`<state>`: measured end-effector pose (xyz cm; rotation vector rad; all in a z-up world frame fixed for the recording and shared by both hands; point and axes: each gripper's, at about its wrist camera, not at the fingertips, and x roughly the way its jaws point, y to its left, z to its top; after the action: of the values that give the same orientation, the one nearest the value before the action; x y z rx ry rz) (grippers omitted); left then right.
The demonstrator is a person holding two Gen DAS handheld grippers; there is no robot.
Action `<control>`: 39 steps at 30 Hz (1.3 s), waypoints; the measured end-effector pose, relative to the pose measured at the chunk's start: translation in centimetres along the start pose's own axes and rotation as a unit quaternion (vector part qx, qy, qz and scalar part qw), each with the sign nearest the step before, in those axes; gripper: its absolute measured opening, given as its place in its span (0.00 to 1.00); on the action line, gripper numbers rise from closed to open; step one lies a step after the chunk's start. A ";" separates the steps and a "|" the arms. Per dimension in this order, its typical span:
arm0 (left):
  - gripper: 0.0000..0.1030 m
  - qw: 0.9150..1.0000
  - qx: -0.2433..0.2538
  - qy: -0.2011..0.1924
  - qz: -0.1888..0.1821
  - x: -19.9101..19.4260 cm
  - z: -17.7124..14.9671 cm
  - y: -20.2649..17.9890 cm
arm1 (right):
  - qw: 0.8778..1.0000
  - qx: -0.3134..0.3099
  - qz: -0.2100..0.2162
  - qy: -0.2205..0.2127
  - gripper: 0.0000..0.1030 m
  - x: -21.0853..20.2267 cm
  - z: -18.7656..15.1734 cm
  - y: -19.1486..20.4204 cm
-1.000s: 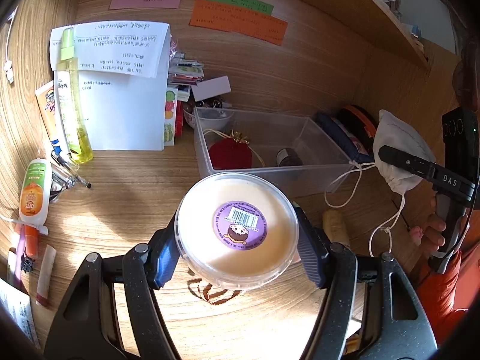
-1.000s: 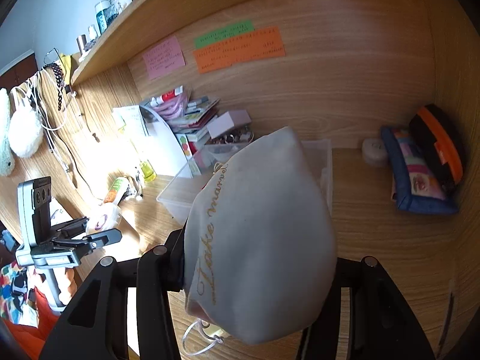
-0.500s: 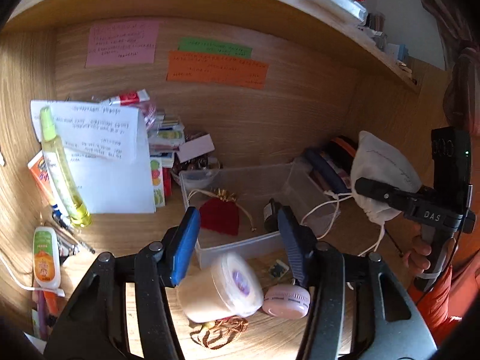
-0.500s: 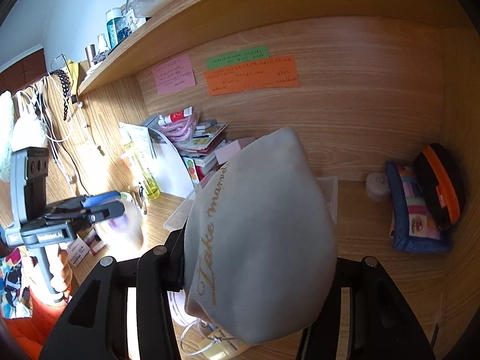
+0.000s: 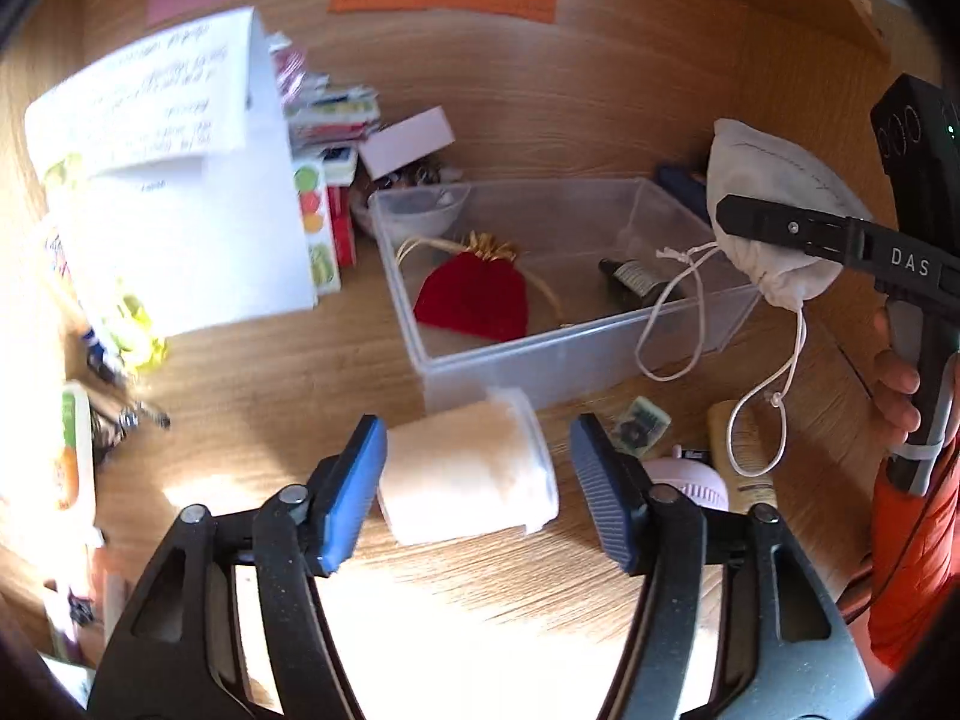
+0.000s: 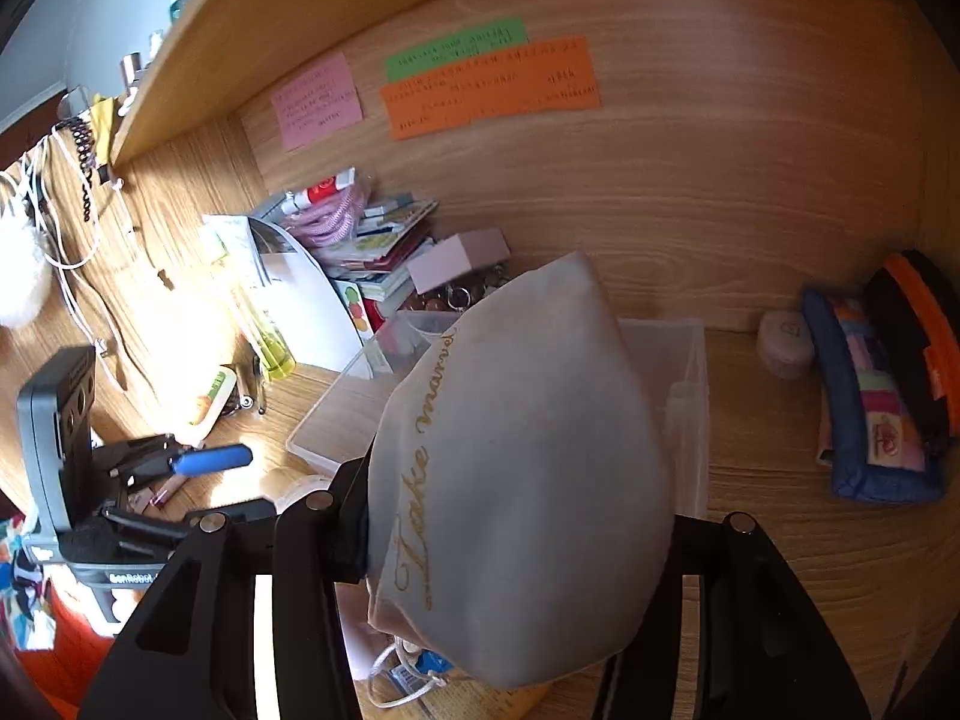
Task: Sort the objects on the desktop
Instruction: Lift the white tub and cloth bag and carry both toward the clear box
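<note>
Low centre of the left wrist view, the left gripper (image 5: 474,492) stood wide open, a tub (image 5: 468,474) lying loose between its pads, just before the bin (image 5: 576,354). Right wrist view: the right gripper (image 6: 516,546) was clamped on a pouch (image 6: 516,468) at frame centre.

The left gripper (image 5: 477,483) points forward over the desk (image 5: 480,588) with its two blue-padded fingers (image 5: 354,498) spread apart, neither one pressing on anything. The right gripper (image 6: 516,534) is held higher, its black fingers (image 6: 351,516) closed firmly on a white drawstring pouch (image 6: 522,468). In the left wrist view, the person's right hand (image 5: 900,387) wraps the right gripper's handle, with an orange sleeve below it.
</note>
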<state>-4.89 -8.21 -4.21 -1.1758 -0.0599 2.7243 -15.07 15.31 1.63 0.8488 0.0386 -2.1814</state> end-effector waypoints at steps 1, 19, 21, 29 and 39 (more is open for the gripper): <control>0.66 1.000 -0.007 0.005 0.000 0.4 -0.2 0.2 | 1.000 0.008 0.004 0.003 0.45 0.6 -0.1 -0.3; 0.65 0.998 -0.036 0.043 0.011 4.7 -1.8 0.3 | 0.999 0.031 0.033 0.022 0.45 3.3 -1.0 -1.0; 0.65 0.998 -0.039 0.040 0.014 4.5 -1.9 0.3 | 0.999 0.031 0.034 0.023 0.45 3.4 -1.0 -1.0; 0.64 0.998 -0.064 0.006 0.010 2.3 -1.7 0.9 | 0.999 0.027 0.031 0.017 0.45 3.1 -1.0 -0.6; 0.64 0.997 -0.057 -0.049 0.002 -1.8 0.5 0.3 | 0.999 0.021 0.034 0.002 0.45 1.7 -0.3 0.0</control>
<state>-4.12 -8.80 -2.57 -1.0686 -0.2287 2.8138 -15.71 14.29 0.35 0.8645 -0.0332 -2.1234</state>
